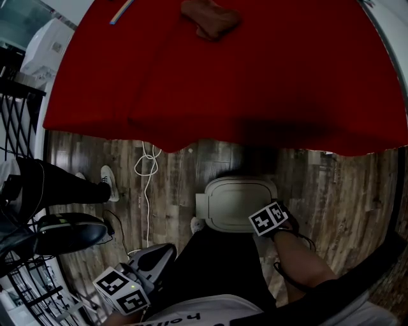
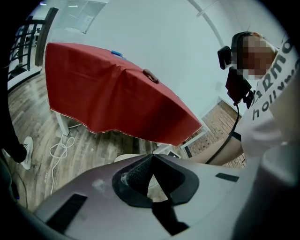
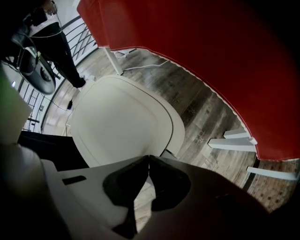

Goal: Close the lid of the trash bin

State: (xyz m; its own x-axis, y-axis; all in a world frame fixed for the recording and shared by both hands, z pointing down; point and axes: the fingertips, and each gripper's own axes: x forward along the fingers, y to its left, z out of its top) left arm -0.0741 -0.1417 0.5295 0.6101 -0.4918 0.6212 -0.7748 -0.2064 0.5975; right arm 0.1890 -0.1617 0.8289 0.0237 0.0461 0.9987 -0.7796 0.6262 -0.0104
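Closest to me are the left tongs (image 2: 151, 156), held low by the person's side. Their 2 dark tips are pressed together with nothing between them, and they point up toward the bench (image 3: 230, 143).

The biggest thing here is the red cloth (image 1: 255, 83) that covers the bench and hangs down over its edge. Under it is the wood floor (image 1: 331, 204).

The trash bin (image 1: 239, 204) stands on that floor, just in front of the hanging cloth and right by the person's legs. It is a pale cream color, and its lid (image 3: 122, 122) lies flat down on top.

The right tongs (image 3: 149, 157) are over the near right side of the lid. Their tips are together too and hold nothing. I cannot tell if they touch the lid.

A white cable (image 1: 148, 167) lies in loops on the floor to the left of the bin. Beside it is another person's white shoe (image 1: 108, 181).

A small brown thing (image 1: 210, 19) sits far back on the red cloth.
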